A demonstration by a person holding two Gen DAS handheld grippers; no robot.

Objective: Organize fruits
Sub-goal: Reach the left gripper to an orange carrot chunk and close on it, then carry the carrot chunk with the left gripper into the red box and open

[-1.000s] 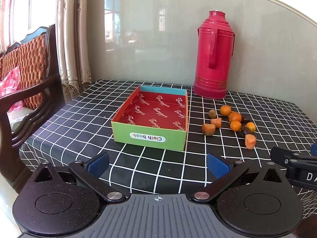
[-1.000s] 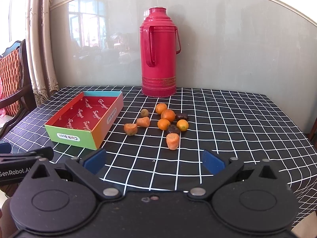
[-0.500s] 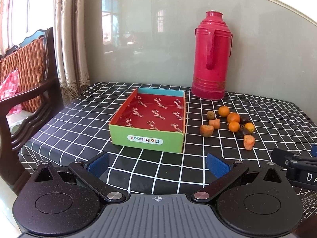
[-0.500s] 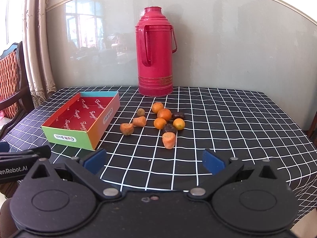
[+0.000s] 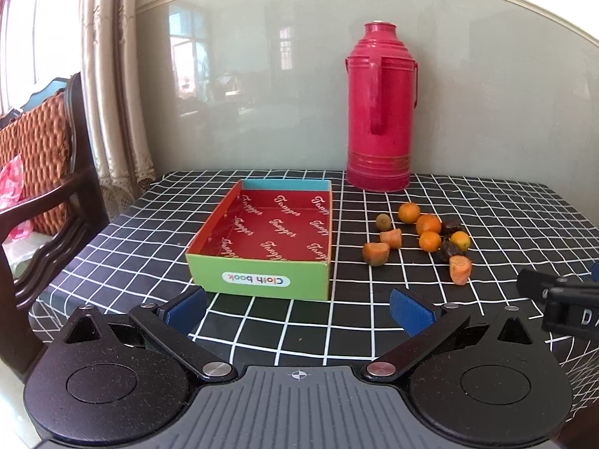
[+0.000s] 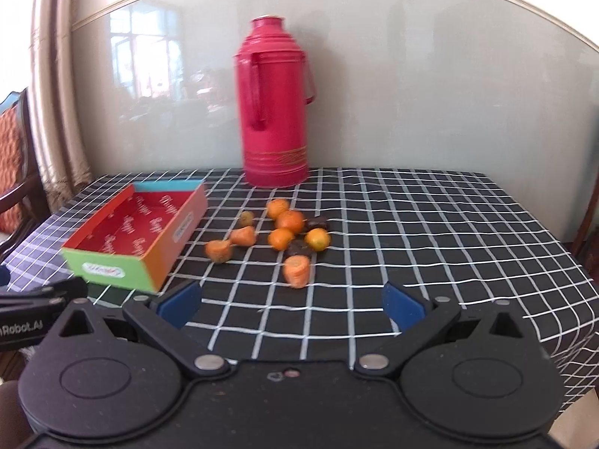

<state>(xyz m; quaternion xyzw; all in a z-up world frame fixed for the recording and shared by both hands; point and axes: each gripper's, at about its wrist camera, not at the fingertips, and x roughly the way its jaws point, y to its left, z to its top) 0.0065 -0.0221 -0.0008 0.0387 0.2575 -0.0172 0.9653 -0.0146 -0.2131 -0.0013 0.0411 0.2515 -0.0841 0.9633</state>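
Left wrist: left gripper (image 5: 297, 308) jaws wide, empty, cardboard box (image 5: 262, 265) just ahead. Right gripper (image 6: 291, 305) jaws wide, empty, carrot piece (image 6: 297, 271) just ahead.

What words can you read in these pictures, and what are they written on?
"Cloth book", upside down: white label on the green front of the open cardboard box.
"Tongger" or similar, repeated script: the box's red inside lining.
"Robot.AI", start cut off: the left gripper.
"DA", cut off: the right gripper.
Red thermos flask: no text.
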